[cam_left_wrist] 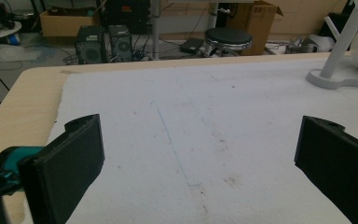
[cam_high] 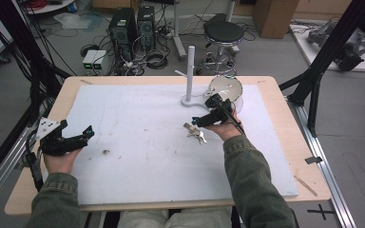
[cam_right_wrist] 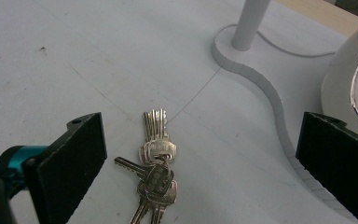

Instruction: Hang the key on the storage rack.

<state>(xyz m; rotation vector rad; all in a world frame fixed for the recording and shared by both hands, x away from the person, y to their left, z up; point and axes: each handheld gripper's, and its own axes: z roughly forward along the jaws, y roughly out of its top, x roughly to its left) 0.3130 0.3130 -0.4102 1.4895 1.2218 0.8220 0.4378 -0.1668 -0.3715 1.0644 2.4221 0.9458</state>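
From above we see the bunch of keys (cam_high: 195,133) on the bench (cam_high: 38,118) near the white stand (cam_high: 190,71), just beside our right hand-held gripper (cam_high: 204,119); the left hand-held gripper (cam_high: 78,137) sits well apart. Its view shows spread jaws over bare mat. The right view shows spread jaws flanking the keys (cam_right_wrist: 156,163), long axis pointing away toward the stand (cam_right_wrist: 247,28).

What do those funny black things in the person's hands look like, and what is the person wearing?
Each hand holds a black tool. The left tool has a grey three-cornered plate on top and a turquoise tip. The right tool has a black cable trailing back over the hand. Up close, each tool has two flat, blocky black jaws and a shiny turquoise part beside one. The person wears olive-green sleeves.
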